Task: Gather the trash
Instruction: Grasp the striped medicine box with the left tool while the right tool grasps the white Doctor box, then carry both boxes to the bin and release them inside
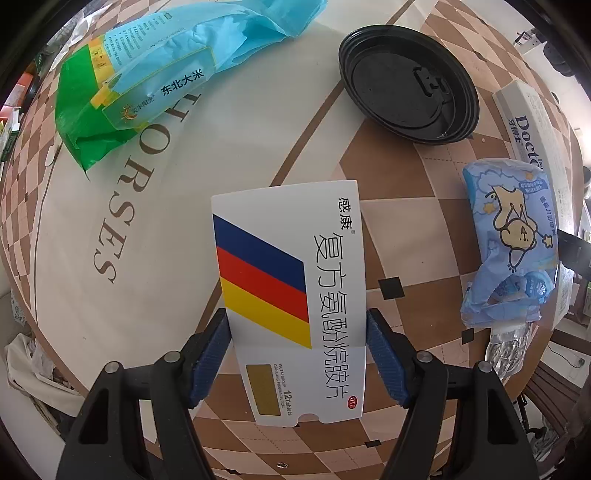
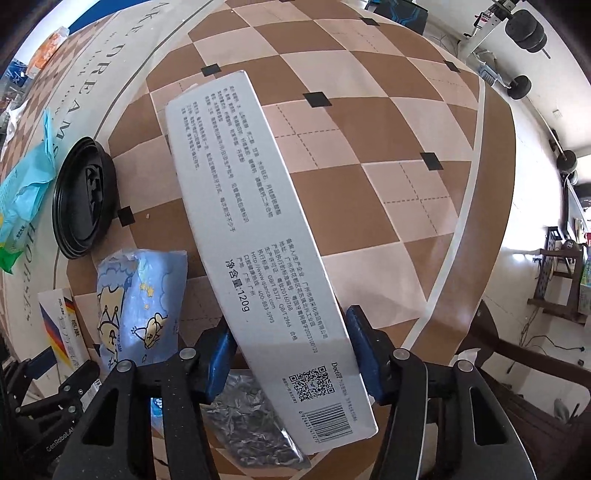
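Note:
A white medicine box (image 1: 291, 295) with blue, red and yellow stripes lies on the checkered cloth (image 1: 399, 221). My left gripper (image 1: 295, 321) points down over it, blue pads pressed on its two long sides, shut on it. The same box shows at the lower left of the right wrist view (image 2: 61, 325). A long grey toothpaste box (image 2: 258, 229) lies slantwise on the cloth, and my right gripper (image 2: 290, 321) is shut on its near end, one pad on each side. In the left wrist view the toothpaste box (image 1: 532, 125) sits at the right.
A blue and green rice bag (image 1: 147, 77), a black plastic lid (image 1: 406, 85), a blue cartoon wrapper (image 1: 513, 236) and crumpled foil (image 2: 251, 417) lie around. The cloth's brown border (image 2: 476, 236) runs along the right; dumbbells (image 2: 524, 29) and furniture stand beyond.

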Demonstrator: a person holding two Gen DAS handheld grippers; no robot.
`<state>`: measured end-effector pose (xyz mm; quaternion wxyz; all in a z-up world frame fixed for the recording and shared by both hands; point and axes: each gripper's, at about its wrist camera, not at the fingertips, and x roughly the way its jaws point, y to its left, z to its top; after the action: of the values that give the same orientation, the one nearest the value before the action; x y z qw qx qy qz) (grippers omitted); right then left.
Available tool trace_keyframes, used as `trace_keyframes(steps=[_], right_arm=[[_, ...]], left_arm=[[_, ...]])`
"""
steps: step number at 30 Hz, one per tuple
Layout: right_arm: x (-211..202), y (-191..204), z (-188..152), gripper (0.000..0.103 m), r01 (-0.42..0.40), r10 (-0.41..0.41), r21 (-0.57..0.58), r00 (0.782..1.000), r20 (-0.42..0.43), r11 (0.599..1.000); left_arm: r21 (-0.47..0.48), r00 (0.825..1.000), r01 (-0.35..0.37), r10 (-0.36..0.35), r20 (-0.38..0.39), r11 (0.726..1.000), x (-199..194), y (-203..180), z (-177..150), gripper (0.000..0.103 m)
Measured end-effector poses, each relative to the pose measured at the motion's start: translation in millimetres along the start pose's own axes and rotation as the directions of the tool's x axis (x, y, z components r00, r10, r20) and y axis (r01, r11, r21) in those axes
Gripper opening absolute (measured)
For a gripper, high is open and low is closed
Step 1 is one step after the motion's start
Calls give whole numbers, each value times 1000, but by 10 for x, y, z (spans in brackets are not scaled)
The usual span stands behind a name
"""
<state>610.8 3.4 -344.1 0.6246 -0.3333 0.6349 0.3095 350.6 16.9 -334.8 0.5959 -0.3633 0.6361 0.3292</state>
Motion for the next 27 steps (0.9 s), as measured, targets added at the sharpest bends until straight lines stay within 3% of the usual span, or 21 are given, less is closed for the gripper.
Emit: trace_keyframes(steps=[12, 19, 27], right_arm=[[-43, -177, -106, 54, -27, 26, 29, 999, 19, 999], [-503, -268, -217, 51, -90, 75, 101, 986, 149, 991], [-1129, -320, -586, 50, -173, 132, 134, 955, 267, 976]], left_arm=[[22, 1000, -6, 5, 24, 1000, -206, -9, 29, 70], [84, 989, -3, -10, 150, 996, -726, -79, -95, 70], [141, 957, 18, -58, 285, 990, -1425, 0, -396, 70]])
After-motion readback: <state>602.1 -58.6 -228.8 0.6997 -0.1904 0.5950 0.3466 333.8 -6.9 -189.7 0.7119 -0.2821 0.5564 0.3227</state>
